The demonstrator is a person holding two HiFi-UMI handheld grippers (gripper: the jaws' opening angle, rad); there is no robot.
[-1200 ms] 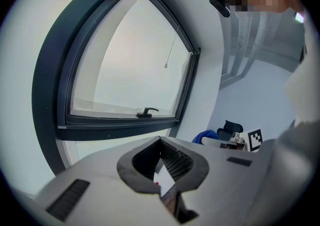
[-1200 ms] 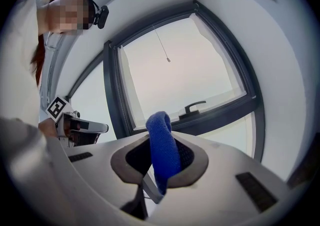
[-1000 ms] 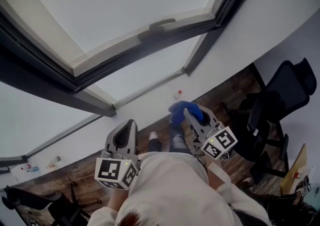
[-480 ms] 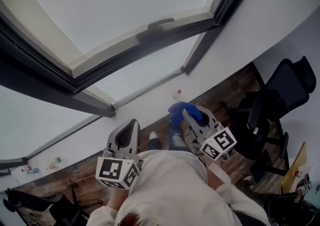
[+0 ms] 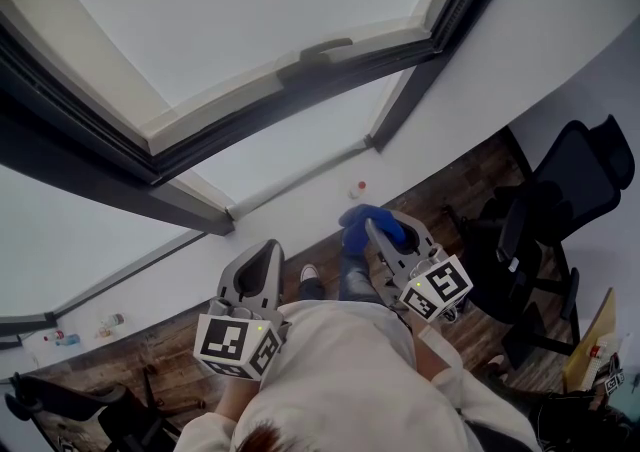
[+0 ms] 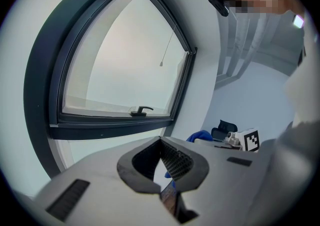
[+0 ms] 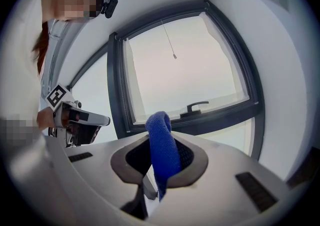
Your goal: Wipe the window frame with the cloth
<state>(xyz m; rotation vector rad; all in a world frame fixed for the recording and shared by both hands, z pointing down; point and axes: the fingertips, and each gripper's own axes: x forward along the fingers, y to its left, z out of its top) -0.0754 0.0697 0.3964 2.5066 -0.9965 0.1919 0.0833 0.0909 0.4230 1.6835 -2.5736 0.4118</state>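
A blue cloth is pinched between the jaws of my right gripper and stands up in a fold above them. In the head view that cloth bunches at the tip of the right gripper, held low in front of the person's body. The dark window frame with its handle lies ahead, well apart from both grippers. In the right gripper view the frame and handle show beyond the cloth. My left gripper is shut with nothing in it, and in the head view the left gripper sits at lower left.
A black office chair stands on the wooden floor at the right. A small bottle rests at the wall's foot below the window. More small items lie at the far left. A white wall flanks the window.
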